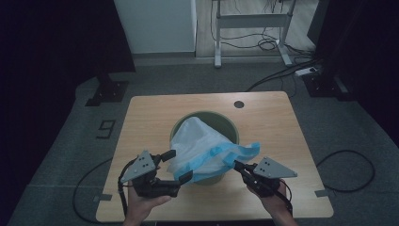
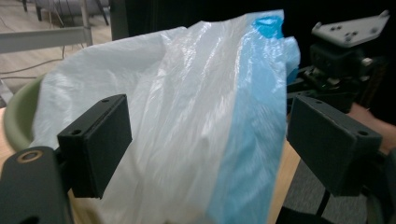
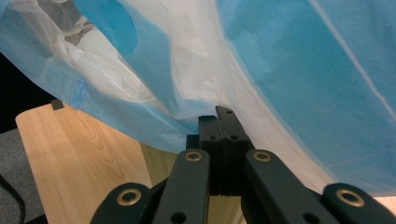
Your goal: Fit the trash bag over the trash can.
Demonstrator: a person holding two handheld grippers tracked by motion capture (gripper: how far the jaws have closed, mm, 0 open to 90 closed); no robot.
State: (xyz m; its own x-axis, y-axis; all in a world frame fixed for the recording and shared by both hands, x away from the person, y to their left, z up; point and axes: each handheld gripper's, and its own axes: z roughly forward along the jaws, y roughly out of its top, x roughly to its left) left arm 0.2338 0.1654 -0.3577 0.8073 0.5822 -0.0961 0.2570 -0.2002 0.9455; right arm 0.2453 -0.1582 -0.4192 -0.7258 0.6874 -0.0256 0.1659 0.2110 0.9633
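A wooden desk (image 1: 146,113) carries a green bin (image 1: 221,120); right gripper (image 1: 238,165) pinches the bag (image 1: 202,141) at centre frame; left gripper (image 1: 178,165) fingers stand open beside the bag's lower-left edge.

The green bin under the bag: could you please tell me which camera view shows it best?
The high view: the green bin stands mid-table, its round rim open at the back, the white and blue bag draped over its front. The left gripper view catches a sliver of rim beside the bag. In the right gripper view I cannot make it out for certain.
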